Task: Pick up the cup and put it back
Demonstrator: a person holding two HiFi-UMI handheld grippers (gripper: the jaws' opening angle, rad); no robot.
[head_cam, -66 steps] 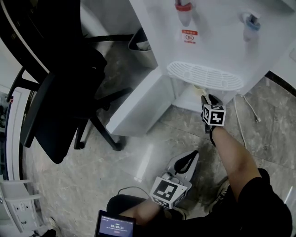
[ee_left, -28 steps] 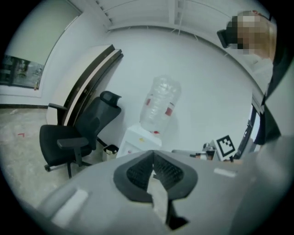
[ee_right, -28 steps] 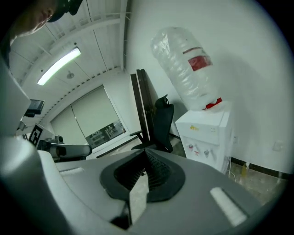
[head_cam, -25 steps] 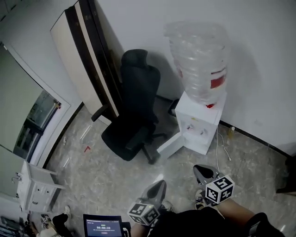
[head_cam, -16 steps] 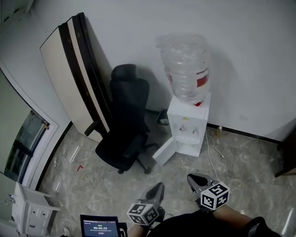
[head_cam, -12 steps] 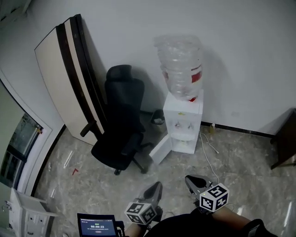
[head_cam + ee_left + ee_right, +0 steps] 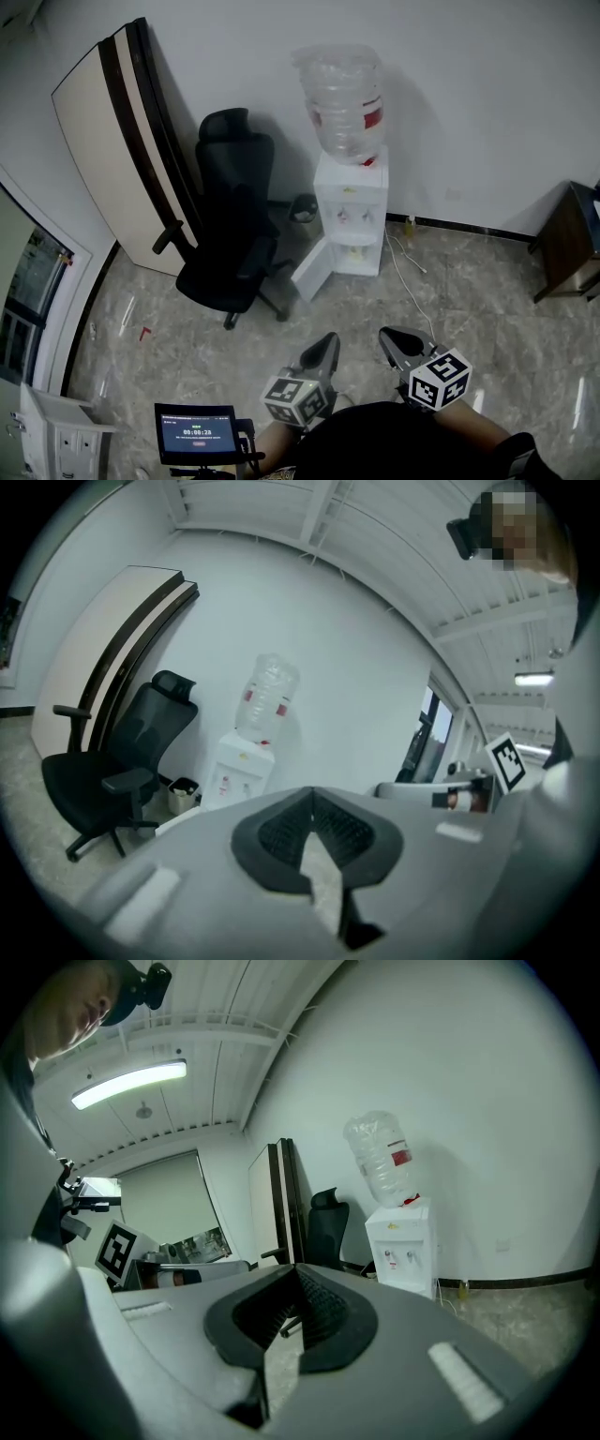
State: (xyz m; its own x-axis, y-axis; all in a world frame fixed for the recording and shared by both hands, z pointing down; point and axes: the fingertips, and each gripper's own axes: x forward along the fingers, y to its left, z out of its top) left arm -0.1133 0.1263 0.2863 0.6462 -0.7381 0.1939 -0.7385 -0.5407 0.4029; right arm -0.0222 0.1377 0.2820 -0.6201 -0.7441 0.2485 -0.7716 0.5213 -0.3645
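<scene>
No cup shows in any view. The white water dispenser (image 7: 349,220) stands far off against the wall, its lower cabinet door (image 7: 313,267) swung open; it also appears small in the left gripper view (image 7: 236,772) and the right gripper view (image 7: 402,1246). Close to my body, my left gripper (image 7: 327,339) and right gripper (image 7: 389,335) both point toward the dispenser. The left gripper (image 7: 312,795) has its jaws together with nothing between them. The right gripper (image 7: 298,1270) is likewise shut and empty.
A black office chair (image 7: 230,248) stands left of the dispenser, with a small bin (image 7: 302,208) between them. A large board (image 7: 112,141) leans on the wall. A cable (image 7: 403,272) trails over the marble floor. A brown cabinet (image 7: 567,244) sits right; a screen (image 7: 197,433) is by my knees.
The right gripper, earlier at the dispenser's open cabinet, has come away. I have backed off: the dispenser now looks smaller and farther, and both grippers stay near my body.
</scene>
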